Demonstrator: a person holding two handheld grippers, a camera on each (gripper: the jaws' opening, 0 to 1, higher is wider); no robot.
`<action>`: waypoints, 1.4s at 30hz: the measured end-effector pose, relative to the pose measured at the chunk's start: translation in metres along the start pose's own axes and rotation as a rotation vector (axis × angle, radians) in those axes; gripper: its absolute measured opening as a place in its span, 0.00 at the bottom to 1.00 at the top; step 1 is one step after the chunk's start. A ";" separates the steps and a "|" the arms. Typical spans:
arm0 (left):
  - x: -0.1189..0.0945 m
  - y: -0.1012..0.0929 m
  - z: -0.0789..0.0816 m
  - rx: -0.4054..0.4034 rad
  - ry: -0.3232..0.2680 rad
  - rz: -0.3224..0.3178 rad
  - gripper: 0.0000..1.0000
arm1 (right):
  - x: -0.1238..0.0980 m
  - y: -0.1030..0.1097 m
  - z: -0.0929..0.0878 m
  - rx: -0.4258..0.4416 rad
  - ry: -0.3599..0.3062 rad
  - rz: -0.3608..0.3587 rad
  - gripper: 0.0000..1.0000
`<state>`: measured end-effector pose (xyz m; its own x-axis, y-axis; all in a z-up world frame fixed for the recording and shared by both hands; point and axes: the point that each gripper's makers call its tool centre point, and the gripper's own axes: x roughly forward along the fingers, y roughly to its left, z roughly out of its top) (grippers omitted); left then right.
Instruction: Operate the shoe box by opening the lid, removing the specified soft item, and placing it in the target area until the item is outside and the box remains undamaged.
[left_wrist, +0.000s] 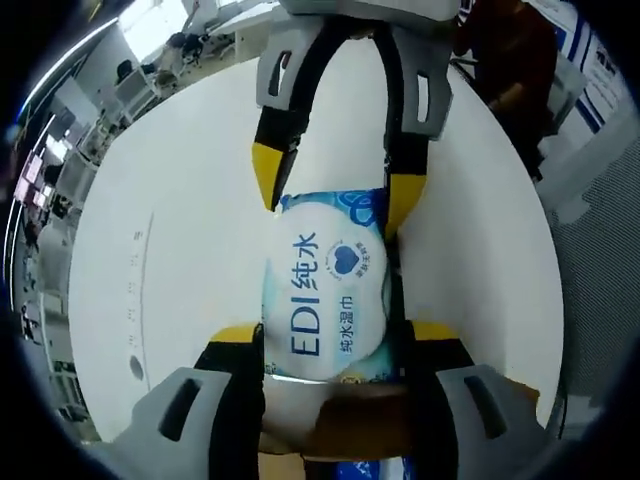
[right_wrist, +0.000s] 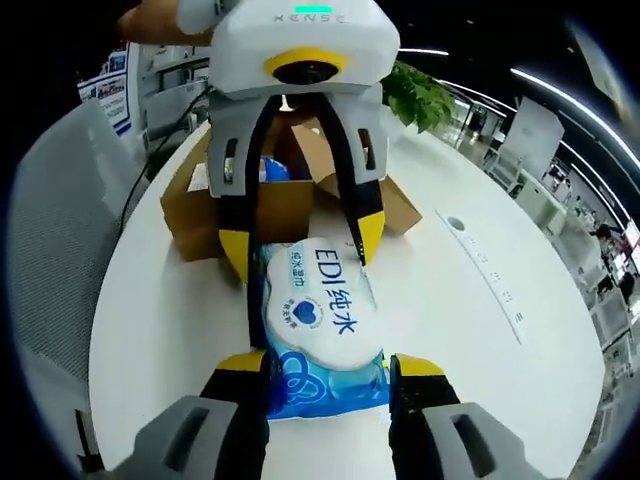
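Note:
A soft pack of wet wipes (left_wrist: 330, 300) (right_wrist: 315, 310), white and blue with "EDI" printed on it, lies lengthwise between both grippers over the white table (left_wrist: 180, 200). My left gripper (left_wrist: 335, 340) (right_wrist: 300, 245) has its yellow-tipped jaws pressed against one end of the pack. My right gripper (right_wrist: 330, 368) (left_wrist: 335, 190) clasps the opposite, blue-patterned end. Just behind the left gripper stands the open cardboard shoe box (right_wrist: 195, 215) (left_wrist: 360, 420), flaps spread, with something blue (right_wrist: 270, 168) inside.
The round white table (right_wrist: 480, 350) stretches wide around the pack, with a line of small marks (right_wrist: 490, 275) along it. A grey chair (right_wrist: 60, 250) stands at the table's edge, a potted plant (right_wrist: 415, 95) beyond, and a person in dark clothes (left_wrist: 500, 60) nearby.

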<state>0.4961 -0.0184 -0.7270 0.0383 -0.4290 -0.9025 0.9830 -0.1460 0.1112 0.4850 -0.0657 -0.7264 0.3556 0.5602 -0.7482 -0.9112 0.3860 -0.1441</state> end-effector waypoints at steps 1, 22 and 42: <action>-0.003 -0.001 0.004 -0.016 -0.020 -0.007 0.55 | -0.004 0.000 0.003 0.004 -0.004 -0.008 0.44; -0.070 -0.011 -0.009 -0.050 -0.107 0.051 0.54 | -0.047 0.019 0.049 -0.005 -0.033 -0.068 0.40; -0.102 -0.027 -0.077 -0.104 -0.106 0.097 0.44 | -0.021 0.055 0.110 -0.057 -0.085 -0.032 0.32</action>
<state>0.4794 0.0976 -0.6698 0.1200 -0.5290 -0.8401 0.9891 -0.0090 0.1470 0.4501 0.0246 -0.6470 0.3985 0.6095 -0.6853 -0.9087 0.3635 -0.2052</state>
